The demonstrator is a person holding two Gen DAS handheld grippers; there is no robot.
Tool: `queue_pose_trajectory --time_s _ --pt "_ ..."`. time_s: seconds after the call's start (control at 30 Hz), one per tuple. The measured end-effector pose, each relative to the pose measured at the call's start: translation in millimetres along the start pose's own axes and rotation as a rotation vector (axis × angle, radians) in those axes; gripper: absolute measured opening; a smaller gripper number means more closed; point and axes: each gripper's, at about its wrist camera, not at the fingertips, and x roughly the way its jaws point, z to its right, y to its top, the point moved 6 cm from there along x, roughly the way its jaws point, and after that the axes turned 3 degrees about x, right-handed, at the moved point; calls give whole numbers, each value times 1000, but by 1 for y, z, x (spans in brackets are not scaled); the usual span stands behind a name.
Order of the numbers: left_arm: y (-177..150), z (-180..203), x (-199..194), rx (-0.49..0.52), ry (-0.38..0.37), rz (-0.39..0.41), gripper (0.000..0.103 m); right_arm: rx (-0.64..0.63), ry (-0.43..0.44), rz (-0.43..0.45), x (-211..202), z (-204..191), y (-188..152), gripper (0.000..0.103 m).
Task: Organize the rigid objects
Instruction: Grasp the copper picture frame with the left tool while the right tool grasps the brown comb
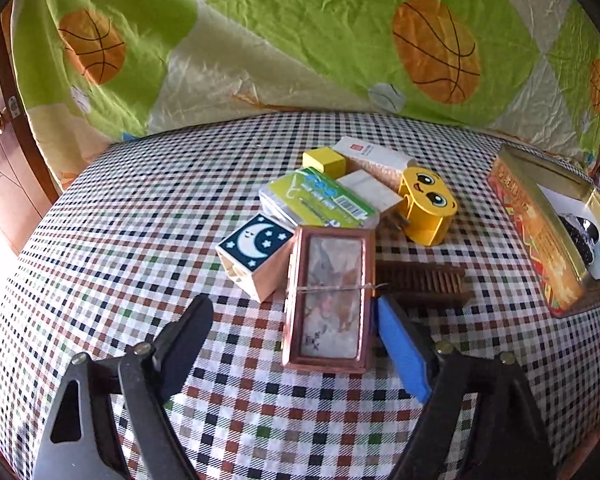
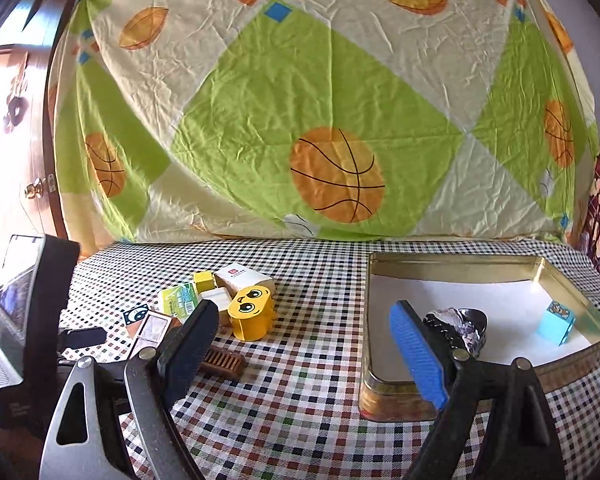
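Checkered tablecloth is holding a jumbled pile; left gripper is straddling the pink framed box, jaws apart, probably lining up a grab. Right gripper is hanging wide open and empty by the gold tin, where stuff's seemingly getting sorted.

left hand-held gripper | black fingers, blue pad (ribbed), silver screws, grey brackets

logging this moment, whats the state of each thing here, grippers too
left gripper: open, jaws either side of the pink framed box, not pressing
right gripper: open, nothing between its jaws
pink framed box: lying flat, lid shut, thread around it
gold tin: lid off, a blue block and a foil-wrapped thing inside
moon block: tipped on its side
yellow face box: leaning, face tilted up
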Motion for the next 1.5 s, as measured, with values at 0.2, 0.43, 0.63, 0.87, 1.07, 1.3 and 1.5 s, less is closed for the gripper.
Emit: queue_pose_trajectory --time_s 0.2,0.43,0.63,0.87,1.07,1.3,1.5 --pt "0 -5 9 -49 -60 -38 47 11 46 -90 16 -2 -4 89" --pt "3 -18 -11 -122 -77 53 45 -96 155 -273 51 -27 -19 89" --pt "7 -30 -37 -154 -16 179 21 -250 240 -376 75 -61 -34 89" --pt "-9 -46 -34 -227 -104 118 26 -346 314 -429 93 -88 -44 86" --pt "-29 -65 -41 -215 -58 83 73 -401 338 -512 108 -102 -60 61" --pt "-33 -64 -14 -216 -26 -40 73 -343 385 -541 96 -87 -63 31" --pt "-30 -59 -5 -201 46 -80 67 -157 459 -593 91 -69 -60 27"
